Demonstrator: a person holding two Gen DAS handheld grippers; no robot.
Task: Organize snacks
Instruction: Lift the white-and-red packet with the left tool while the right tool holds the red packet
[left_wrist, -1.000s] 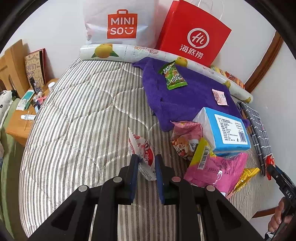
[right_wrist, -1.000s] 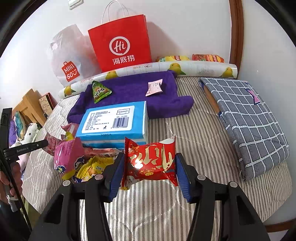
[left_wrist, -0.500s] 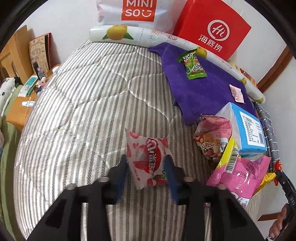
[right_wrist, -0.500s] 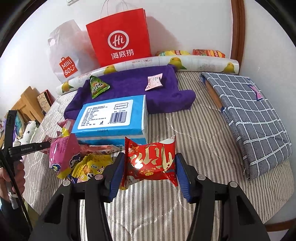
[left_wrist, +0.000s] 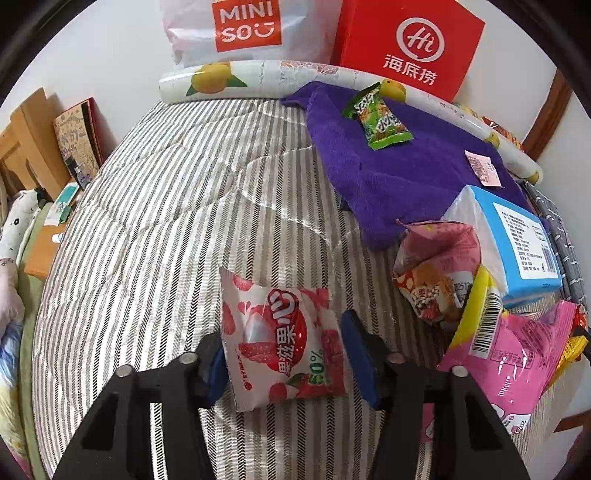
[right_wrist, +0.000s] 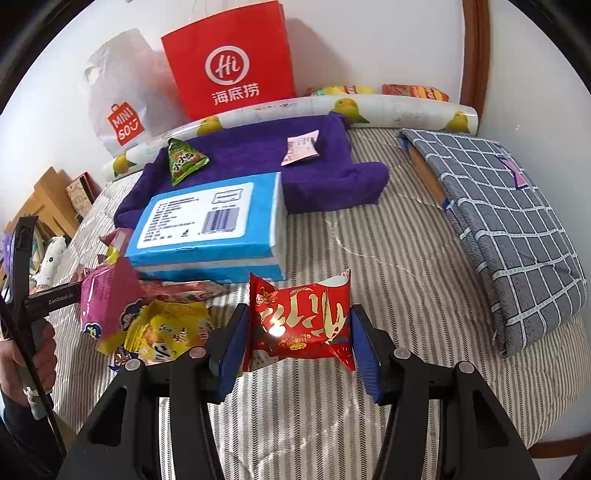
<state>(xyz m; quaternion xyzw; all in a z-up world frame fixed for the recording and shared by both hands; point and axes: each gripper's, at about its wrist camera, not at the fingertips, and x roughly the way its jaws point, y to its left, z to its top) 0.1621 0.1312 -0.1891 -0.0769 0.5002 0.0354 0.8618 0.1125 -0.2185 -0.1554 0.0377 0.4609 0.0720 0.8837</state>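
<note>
Low in the left wrist view, the left gripper (left_wrist: 282, 360) brackets a glossy pink-white lychee packet (left_wrist: 282, 334) on the striped quilt (left_wrist: 147, 236), jaws closing, right pad apart. Bottom centre opposite, the right gripper (right_wrist: 299, 350) clamps a crinkled red foil packet (right_wrist: 301, 321)

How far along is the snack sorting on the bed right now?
Done: a green snack packet and a small pink packet lie on the purple towel. In hand: the right gripper holds a red packet; the left gripper's jaws are closing around a strawberry packet. Left: the snack pile beside the blue tissue pack.
</note>
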